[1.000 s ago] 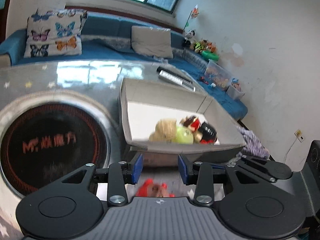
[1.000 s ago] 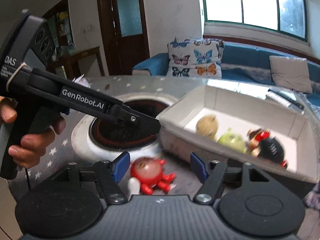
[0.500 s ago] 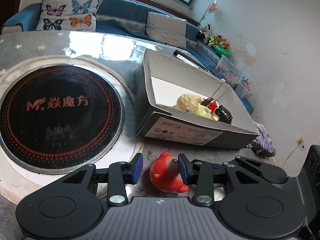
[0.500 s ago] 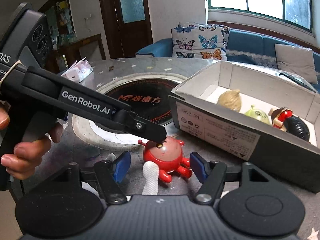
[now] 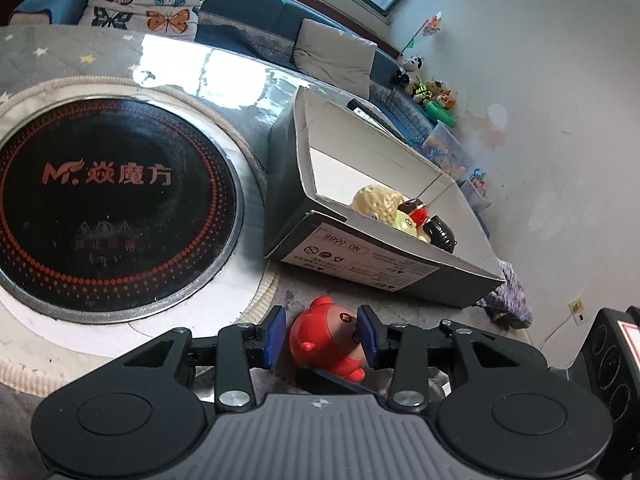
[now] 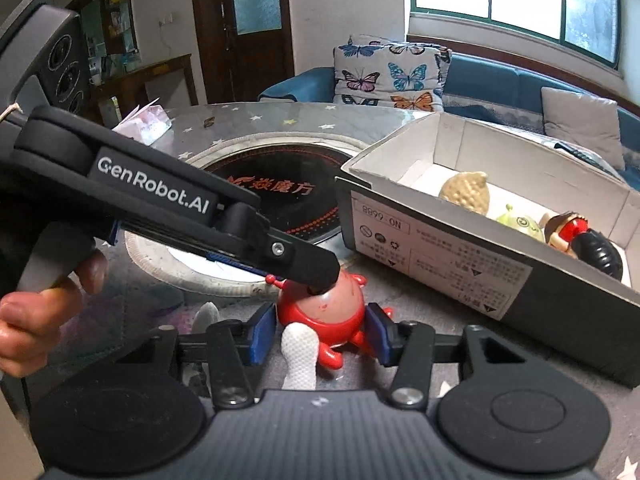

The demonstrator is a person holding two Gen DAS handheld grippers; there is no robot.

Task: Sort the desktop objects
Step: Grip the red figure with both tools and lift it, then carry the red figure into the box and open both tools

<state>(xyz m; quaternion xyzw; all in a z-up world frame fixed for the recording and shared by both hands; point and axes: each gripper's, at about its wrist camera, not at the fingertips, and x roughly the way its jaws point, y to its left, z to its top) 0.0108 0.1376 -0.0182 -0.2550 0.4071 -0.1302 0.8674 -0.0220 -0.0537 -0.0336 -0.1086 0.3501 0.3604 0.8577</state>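
Note:
A round red toy figure (image 5: pixel 326 338) lies on the table in front of an open cardboard box (image 5: pixel 384 264). My left gripper (image 5: pixel 322 338) is open with its blue pads on either side of the toy, the right pad touching it. In the right wrist view my right gripper (image 6: pixel 320 334) is also open around the same red toy (image 6: pixel 320 304), and the left gripper's finger rests on the toy's top. A white toy piece (image 6: pixel 300 356) lies under it. The box (image 6: pixel 460 256) holds a beige toy (image 6: pixel 466 192), a green toy (image 6: pixel 520 224) and a red-black figure (image 6: pixel 580 240).
A round black induction cooktop (image 5: pixel 104 208) is set into the table to the left of the box. A pink packet (image 6: pixel 144 124) lies at the table's far edge. A blue sofa with a butterfly cushion (image 6: pixel 388 76) stands behind the table.
Both grippers moved down and forward onto the red toy. Their jaws have narrowed around it. The left gripper's finger now touches the toy's top.

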